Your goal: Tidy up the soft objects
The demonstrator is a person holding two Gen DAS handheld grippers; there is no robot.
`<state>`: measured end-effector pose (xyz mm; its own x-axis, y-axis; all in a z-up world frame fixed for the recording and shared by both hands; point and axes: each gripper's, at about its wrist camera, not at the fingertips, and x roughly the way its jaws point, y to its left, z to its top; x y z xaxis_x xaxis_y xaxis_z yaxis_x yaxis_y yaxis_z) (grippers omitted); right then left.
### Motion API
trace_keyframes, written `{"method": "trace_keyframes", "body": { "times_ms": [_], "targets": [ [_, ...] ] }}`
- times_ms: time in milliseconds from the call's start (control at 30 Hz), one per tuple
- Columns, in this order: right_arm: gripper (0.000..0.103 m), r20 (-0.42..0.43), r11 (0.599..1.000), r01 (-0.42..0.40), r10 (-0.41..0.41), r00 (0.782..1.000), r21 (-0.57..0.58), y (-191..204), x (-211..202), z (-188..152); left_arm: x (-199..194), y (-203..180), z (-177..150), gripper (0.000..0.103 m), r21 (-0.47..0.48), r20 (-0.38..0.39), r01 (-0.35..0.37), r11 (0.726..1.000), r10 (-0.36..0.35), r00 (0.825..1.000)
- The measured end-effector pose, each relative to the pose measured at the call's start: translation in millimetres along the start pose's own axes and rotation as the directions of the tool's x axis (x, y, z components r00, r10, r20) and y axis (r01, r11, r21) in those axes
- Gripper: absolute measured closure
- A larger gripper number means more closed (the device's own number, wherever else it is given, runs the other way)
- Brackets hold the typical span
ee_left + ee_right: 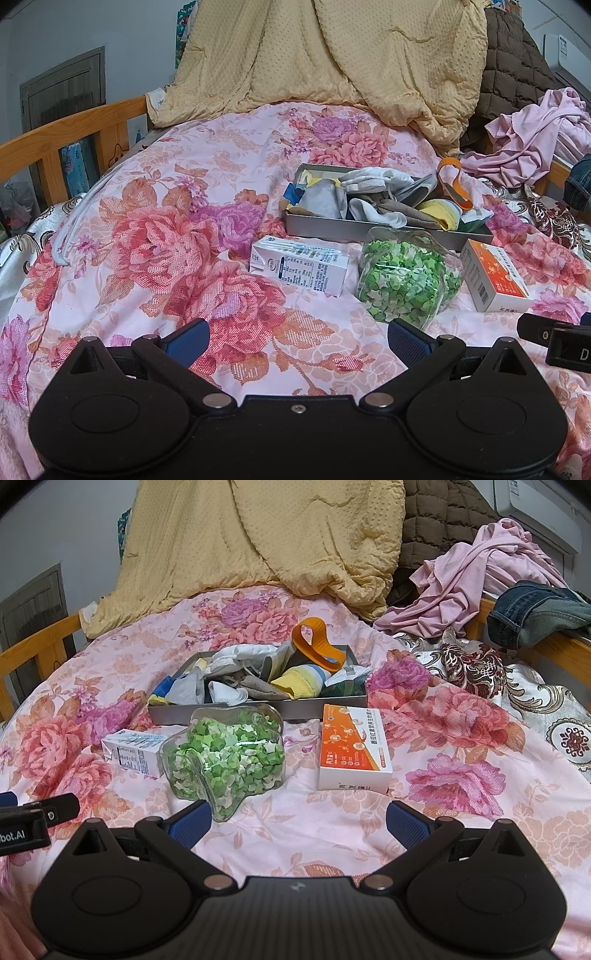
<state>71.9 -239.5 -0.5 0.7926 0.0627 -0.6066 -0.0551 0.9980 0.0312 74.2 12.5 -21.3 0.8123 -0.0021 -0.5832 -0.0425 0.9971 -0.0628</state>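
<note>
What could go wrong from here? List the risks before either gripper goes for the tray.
1. The clear jar of green paper stars lies on its side directly before the metal tray; a reaching right gripper could knock it rolling.
2. The orange strap hangs over the tray's far rim and might snag or fall out when the socks are pulled.
3. The tray rests on a soft floral quilt, so it may tip.

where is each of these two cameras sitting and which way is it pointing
Left wrist: sits behind the open left gripper, facing across the floral bed toward the tray; the right gripper's edge shows at right.
Right wrist: sits behind the open right gripper, facing the same way; the left gripper's edge shows at left.
Shared: tray, star jar, milk carton, orange box.
</note>
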Motion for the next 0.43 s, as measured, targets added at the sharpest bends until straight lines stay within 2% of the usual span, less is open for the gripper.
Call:
{"method": "trace_keyframes", "body": {
  "times_ms": [433],
  "targets": [
    [0.000, -0.005, 1.000, 0.000, 0.000, 1.000, -0.008, 1.0, -0.2, 1.2, -2.7, 0.1, -1.4, 0.001, 0.005, 0.004, 0.005, 1.000, -0.005, 1.000]
  ]
}}
